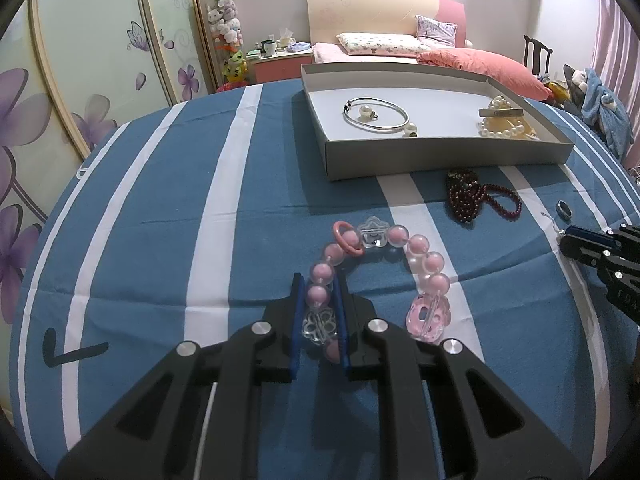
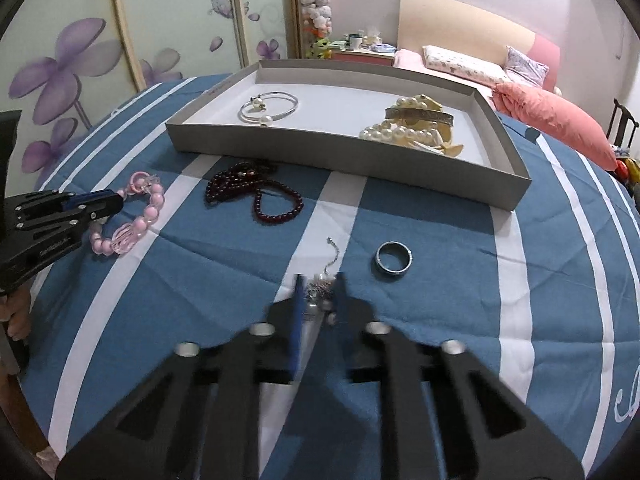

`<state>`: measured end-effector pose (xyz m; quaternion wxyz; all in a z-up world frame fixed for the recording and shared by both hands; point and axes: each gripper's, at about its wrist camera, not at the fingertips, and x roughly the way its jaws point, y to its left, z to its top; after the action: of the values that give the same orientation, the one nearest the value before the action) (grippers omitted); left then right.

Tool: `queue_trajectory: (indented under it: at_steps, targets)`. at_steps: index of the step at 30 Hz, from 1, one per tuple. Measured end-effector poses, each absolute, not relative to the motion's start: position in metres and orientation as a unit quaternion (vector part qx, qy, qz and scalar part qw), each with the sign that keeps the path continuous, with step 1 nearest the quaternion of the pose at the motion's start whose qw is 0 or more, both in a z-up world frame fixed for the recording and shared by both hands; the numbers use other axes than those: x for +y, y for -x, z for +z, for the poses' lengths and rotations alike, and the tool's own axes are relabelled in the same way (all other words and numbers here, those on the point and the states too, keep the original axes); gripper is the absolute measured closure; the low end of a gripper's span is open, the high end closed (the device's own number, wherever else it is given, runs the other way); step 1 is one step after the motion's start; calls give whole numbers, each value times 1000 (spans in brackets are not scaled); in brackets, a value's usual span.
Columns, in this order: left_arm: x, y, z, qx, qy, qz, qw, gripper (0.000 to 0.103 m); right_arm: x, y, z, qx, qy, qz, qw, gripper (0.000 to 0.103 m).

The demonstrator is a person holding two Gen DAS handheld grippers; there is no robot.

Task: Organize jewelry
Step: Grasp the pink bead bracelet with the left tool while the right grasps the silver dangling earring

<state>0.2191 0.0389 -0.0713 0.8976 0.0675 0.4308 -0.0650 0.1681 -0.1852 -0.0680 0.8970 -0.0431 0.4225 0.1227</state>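
Observation:
My left gripper (image 1: 319, 280) is shut on a pink bead bracelet (image 1: 428, 264) that lies on the blue striped cloth; it also shows in the right wrist view (image 2: 152, 208). My right gripper (image 2: 319, 280) is shut on a thin silver chain (image 2: 325, 286). A silver ring (image 2: 393, 265) lies just right of it. A dark red bead necklace (image 2: 256, 192) lies in front of the grey tray (image 2: 340, 160). The tray holds a silver bangle with pearls (image 2: 269, 109) and a pearl bracelet with a gold cuff (image 2: 416, 128).
The round table is covered by a blue and white striped cloth (image 1: 180, 240). The tray stands at the far side. Behind are a bed (image 1: 400, 48), a wardrobe with flower print (image 1: 80, 80) and a chair (image 1: 538, 54).

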Motion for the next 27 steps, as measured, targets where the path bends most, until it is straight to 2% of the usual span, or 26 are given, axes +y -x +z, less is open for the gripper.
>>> queue_trajectory:
  at_steps: [4,17,27]
  targets:
    - [39,-219,-71,431,-67,-65,898,88,-191,-163,-65,414,28,120,902,91]
    - [45,-212,-64,420,-36,-61,905,88,-237,-129,-20,318,-35,96,943,91]
    - [43,-196,-33,365,-16,-58,929,88,-241,-119,-4,265,-48,85,959,91]
